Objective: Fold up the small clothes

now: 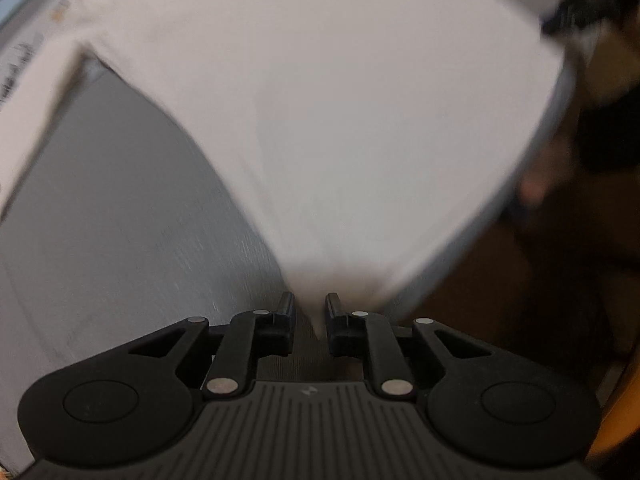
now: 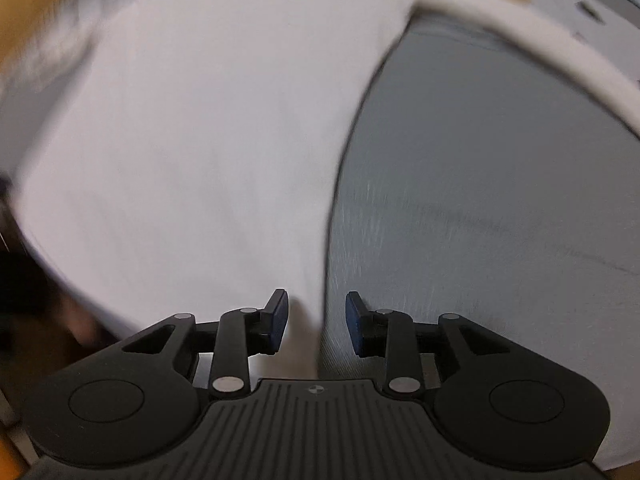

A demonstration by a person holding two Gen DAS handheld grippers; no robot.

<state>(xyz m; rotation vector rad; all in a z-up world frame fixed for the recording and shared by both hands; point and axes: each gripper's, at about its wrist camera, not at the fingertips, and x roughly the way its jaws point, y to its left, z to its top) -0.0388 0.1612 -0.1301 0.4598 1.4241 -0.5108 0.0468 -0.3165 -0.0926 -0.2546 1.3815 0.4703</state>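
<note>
Fold step ending: white garment (image 1: pixel 340 120) laid on grey table (image 1: pixel 120 220). Left gripper (image 1: pixel 310 314) fingers slightly apart, cloth tip between, unpinched; right gripper (image 2: pixel 316 316) fingers wider, cloth edge loose between. Next: lift clear w/o snagging, regrip.

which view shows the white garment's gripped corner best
The left wrist view: a corner of the white garment tapers to a tip between the left gripper pads. The right wrist view shows only a straight edge running between the open right gripper pads.
</note>
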